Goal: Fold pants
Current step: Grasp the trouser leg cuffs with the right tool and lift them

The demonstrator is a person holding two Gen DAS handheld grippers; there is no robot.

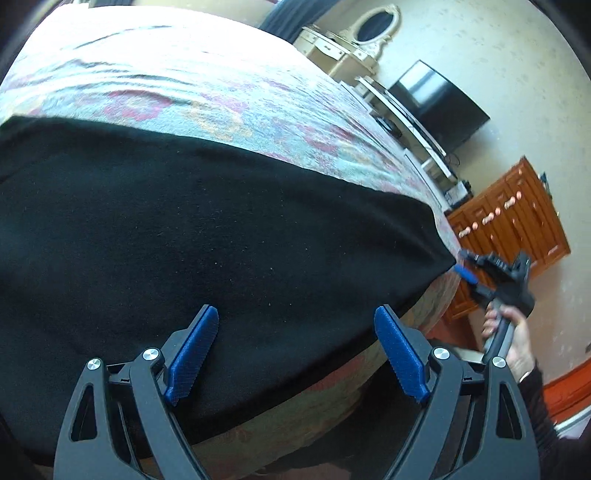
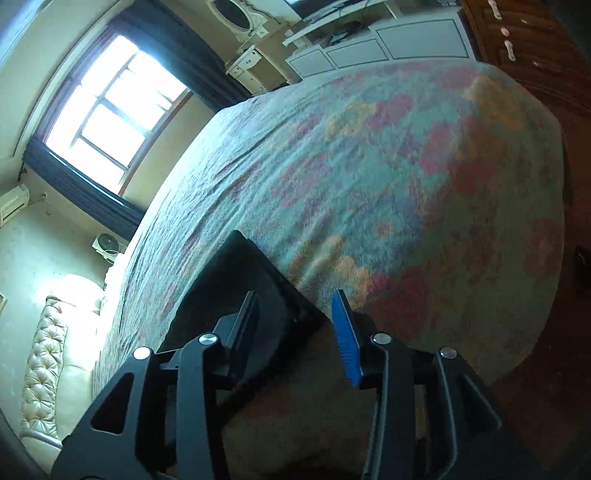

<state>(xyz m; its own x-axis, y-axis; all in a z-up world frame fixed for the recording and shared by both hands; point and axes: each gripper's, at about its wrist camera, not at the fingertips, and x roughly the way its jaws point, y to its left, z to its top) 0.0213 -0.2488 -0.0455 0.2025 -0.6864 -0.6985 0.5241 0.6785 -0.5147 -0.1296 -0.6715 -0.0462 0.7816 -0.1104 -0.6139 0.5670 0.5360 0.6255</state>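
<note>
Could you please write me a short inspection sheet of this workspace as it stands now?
Surface: bed with a floral cover, lightly wrinkled.
Job's things: black pants lie flat along the near edge of the bed, one corner at the bed's corner.
Clutter: nothing seen on the bed.
Grippers: left claw open above the pants, nothing between its pads; right claw open at the pants' corner, not pressing on it.
Cables: a few wires on the white TV unit, too small to trace.
Surroundings: window with dark curtains, oval mirror on a dresser, TV, wooden cabinet, tufted headboard.
</note>
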